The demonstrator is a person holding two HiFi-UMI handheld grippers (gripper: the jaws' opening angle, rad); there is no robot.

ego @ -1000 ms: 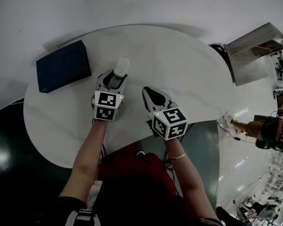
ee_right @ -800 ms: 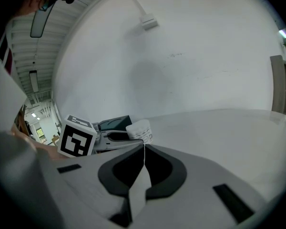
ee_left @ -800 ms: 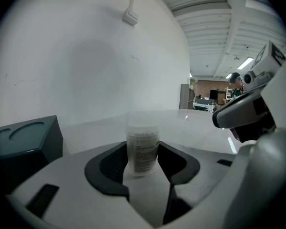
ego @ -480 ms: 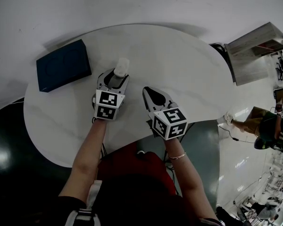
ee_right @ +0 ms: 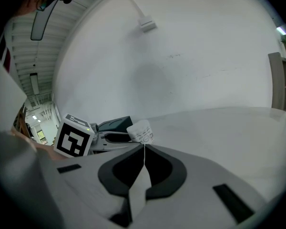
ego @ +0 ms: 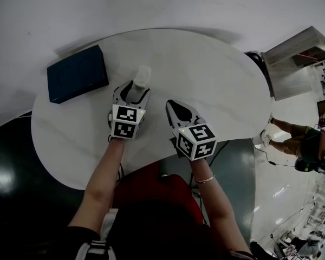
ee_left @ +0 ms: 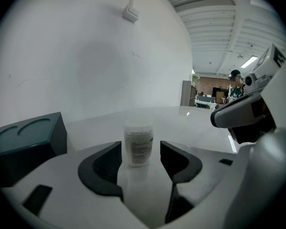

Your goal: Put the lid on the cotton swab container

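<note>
The cotton swab container is a small whitish cylinder with a printed label, and it stands upright on the white table. Its top looks capped. My left gripper has its jaws on either side of the container. A gap shows on both sides, so the left gripper is open, and its jaws have just been opening. My right gripper rests to the right of the container and holds nothing. In the right gripper view the right gripper is shut tip to tip, with the container beyond.
A dark blue box lies at the table's back left, also seen as the box beside the left jaw. Off the table's right edge are a grey shelf unit and a person.
Both grippers and the container keep their places on the table. The head view has shifted slightly. The person at the far right has stepped along.
</note>
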